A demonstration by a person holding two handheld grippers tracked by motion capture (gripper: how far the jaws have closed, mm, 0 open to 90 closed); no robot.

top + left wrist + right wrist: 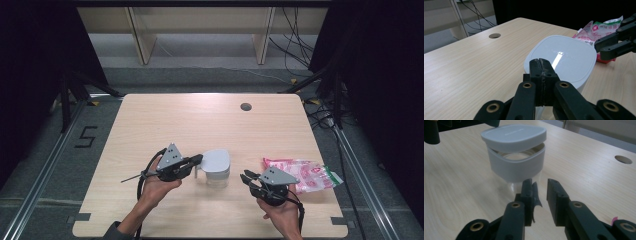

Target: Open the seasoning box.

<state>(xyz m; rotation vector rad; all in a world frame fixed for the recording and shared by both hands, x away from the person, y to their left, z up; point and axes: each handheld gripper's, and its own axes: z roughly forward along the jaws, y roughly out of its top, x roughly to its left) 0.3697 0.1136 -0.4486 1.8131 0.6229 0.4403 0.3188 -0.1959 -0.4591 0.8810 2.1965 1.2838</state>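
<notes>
Jar (217,170) stands near the middle of the table (165,120), its grey lid (513,134) sitting tilted and loose on the rim. Left gripper (196,161) has its jaws pressed together on what looks like a handle at the jar's side, though that grip is hidden. Right gripper (246,176) hangs just beside the jar, jaws nearly closed on nothing. A snack packet (302,175) lies at the right. Lifting the lid cleanly probably calls for spreading those jaws, taking its edge squarely, and keeping the jar steady.
</notes>
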